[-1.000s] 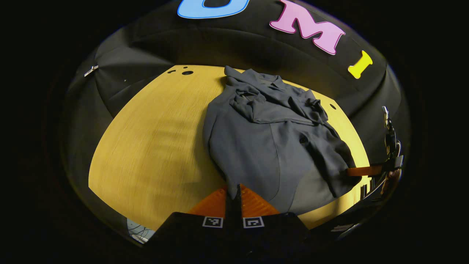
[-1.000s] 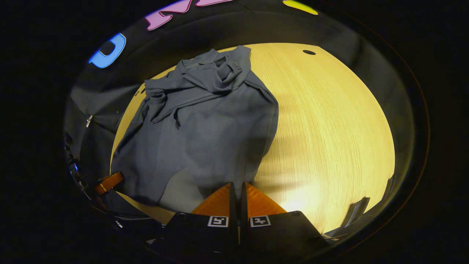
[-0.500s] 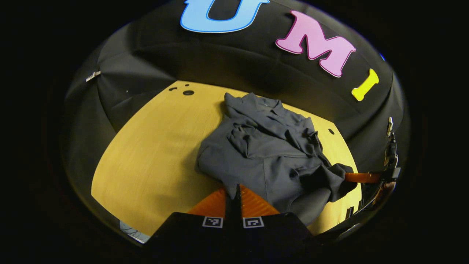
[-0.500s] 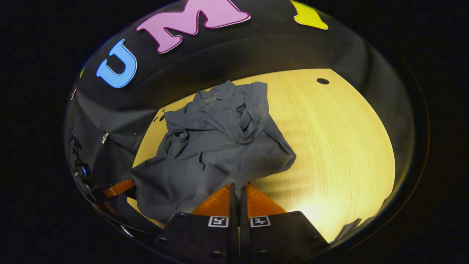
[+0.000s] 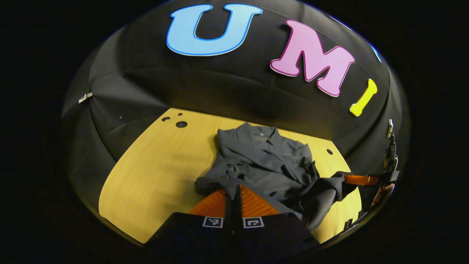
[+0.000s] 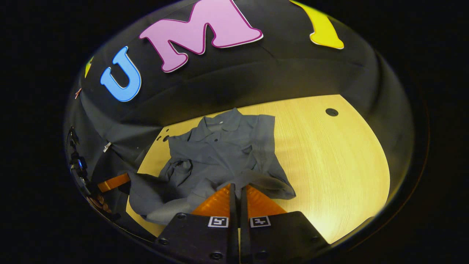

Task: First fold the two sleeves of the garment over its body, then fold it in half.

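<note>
The gray garment (image 5: 263, 165) lies on the yellow wooden table (image 5: 154, 172), collar toward the booth wall, sleeves bunched over its body. The left gripper (image 5: 234, 189) is clenched on the hem at one corner; the right gripper (image 6: 236, 187) is clenched on the hem at the other corner, both raised above the table.

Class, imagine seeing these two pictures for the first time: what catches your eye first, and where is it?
A crumpled dark grey collared shirt lies on the yellow wooden table, collar toward the booth wall. Its near hem is lifted at two corners, one pinched by the left gripper, one by the right gripper, jaws closed.
</note>
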